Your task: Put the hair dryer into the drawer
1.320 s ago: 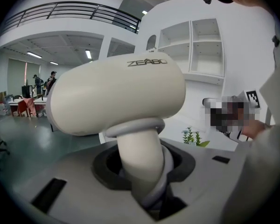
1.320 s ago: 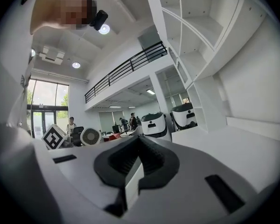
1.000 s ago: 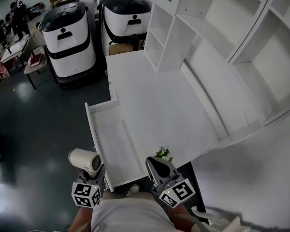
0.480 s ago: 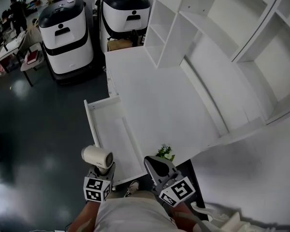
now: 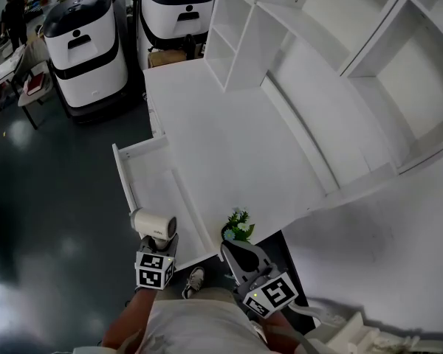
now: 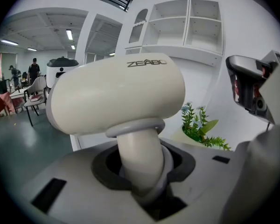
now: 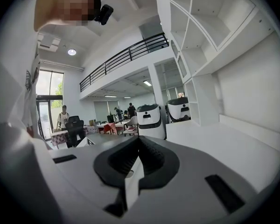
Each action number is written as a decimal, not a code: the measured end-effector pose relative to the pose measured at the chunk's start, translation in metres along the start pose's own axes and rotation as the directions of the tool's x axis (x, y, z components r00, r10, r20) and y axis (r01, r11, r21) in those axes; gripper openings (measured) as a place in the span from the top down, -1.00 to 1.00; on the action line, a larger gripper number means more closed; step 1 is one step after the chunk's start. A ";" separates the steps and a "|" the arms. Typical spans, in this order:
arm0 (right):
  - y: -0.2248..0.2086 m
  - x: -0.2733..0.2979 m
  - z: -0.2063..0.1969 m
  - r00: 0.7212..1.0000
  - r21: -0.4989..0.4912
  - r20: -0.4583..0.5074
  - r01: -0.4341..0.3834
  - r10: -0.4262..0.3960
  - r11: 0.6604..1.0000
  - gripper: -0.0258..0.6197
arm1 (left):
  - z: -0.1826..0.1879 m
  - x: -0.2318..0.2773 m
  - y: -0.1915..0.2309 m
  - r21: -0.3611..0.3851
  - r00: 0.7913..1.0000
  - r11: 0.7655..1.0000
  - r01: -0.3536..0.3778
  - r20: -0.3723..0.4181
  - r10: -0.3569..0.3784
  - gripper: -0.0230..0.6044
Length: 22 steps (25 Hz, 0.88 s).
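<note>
The cream hair dryer (image 5: 153,223) has its handle (image 6: 139,155) clamped in my left gripper (image 5: 159,244), with the barrel (image 6: 116,94) lying crosswise above the jaws. In the head view it hangs over the near left end of the open white drawer (image 5: 149,186), which sticks out from the desk's left side. In the left gripper view the dryer fills most of the picture, gripper (image 6: 143,183) below it. My right gripper (image 5: 241,255) is held low beside the desk's near corner. Its jaws (image 7: 132,174) are shut with nothing between them.
A small potted plant (image 5: 238,226) stands on the white desk (image 5: 229,146) at its near corner, between the two grippers. White shelving (image 5: 317,28) rises behind the desk. Two white-and-black machines (image 5: 85,46) stand on the dark floor beyond; people and chairs are far left.
My left gripper has carried the hair dryer rightward and down, from beside the drawer's left wall to over its near end. The right gripper has hardly shifted.
</note>
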State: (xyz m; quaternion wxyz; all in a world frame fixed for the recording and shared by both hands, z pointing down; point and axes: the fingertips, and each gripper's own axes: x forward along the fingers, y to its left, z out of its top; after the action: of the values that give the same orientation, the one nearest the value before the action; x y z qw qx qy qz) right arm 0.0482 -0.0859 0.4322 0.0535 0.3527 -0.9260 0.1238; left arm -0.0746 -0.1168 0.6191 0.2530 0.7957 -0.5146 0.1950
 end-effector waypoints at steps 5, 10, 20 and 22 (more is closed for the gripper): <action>-0.004 -0.019 -0.009 1.000 0.006 -0.005 0.023 -0.023 1.000 0.89 | -0.010 0.031 -0.001 0.005 0.999 1.000 -0.012 -0.044 0.012 0.47; -0.009 -0.042 -0.021 0.998 0.023 -0.013 0.065 -0.065 0.998 0.89 | -0.027 0.063 0.001 0.004 0.994 1.000 -0.028 -0.103 0.028 0.47; -0.028 -0.065 -0.037 0.989 0.049 -0.041 0.141 -0.139 0.989 0.89 | -0.069 0.112 0.025 -0.013 0.967 0.996 -0.090 -0.241 0.085 0.47; -0.030 -0.065 -0.038 0.989 0.051 -0.044 0.147 -0.145 0.988 0.89 | -0.078 0.119 0.032 -0.014 0.959 0.995 -0.104 -0.265 0.096 0.47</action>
State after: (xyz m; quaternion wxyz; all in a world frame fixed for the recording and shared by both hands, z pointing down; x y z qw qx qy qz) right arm 0.1174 -0.0557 0.4625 0.0714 0.4182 -0.8928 0.1514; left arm -0.0609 -0.1669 0.7556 0.3202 0.7320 -0.5184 0.3047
